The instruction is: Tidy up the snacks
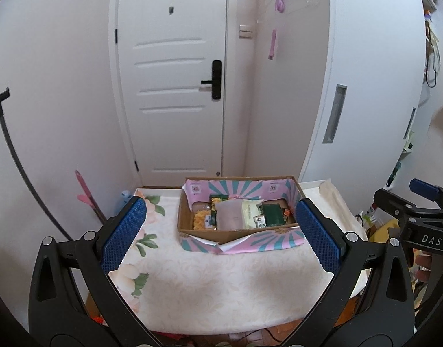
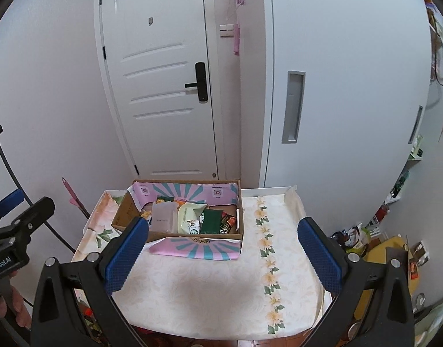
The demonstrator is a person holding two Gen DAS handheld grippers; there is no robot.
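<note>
Two tools, both spread wide & holding nothing: left tool (image 1: 221, 232) and right tool (image 2: 223, 250) hover over the near part of the worktop (image 1: 221, 283), well short of the box.

The snacks sit in a cardboard box (image 1: 238, 232) w/ pink-teal paper lining, at the far middle of the worktop, on the floral cloth (image 2: 221, 289). Inside, packed side by side: a yellow pack (image 1: 199, 221) at the left, a pale pinkish pouch (image 1: 230, 215) standing mid, a cream pouch (image 1: 250, 211) beside it, a dark green pack (image 1: 273, 215) to the right, small sachets (image 2: 227, 224) at the right end. No snack visible on the cloth outside the box, so my guess is the job is near done or the step is tidying what's in the box; can't tell which.

How to do it well, imo:
- Go in w/ one tool only; the box is narrow and both would crowd.
- Come from above, jaws in line w/ the pouch's thin side, pinch its top edge.
- The pouches look soft & light, so a gentle squeeze is enough; lift straight up so neighbours don't drag along.
- The near flap (image 2: 198, 247) is folded out & down; approach over it, don't snag the paper.
- Spare tool can steady the box wall if it slides on the cloth.
</note>
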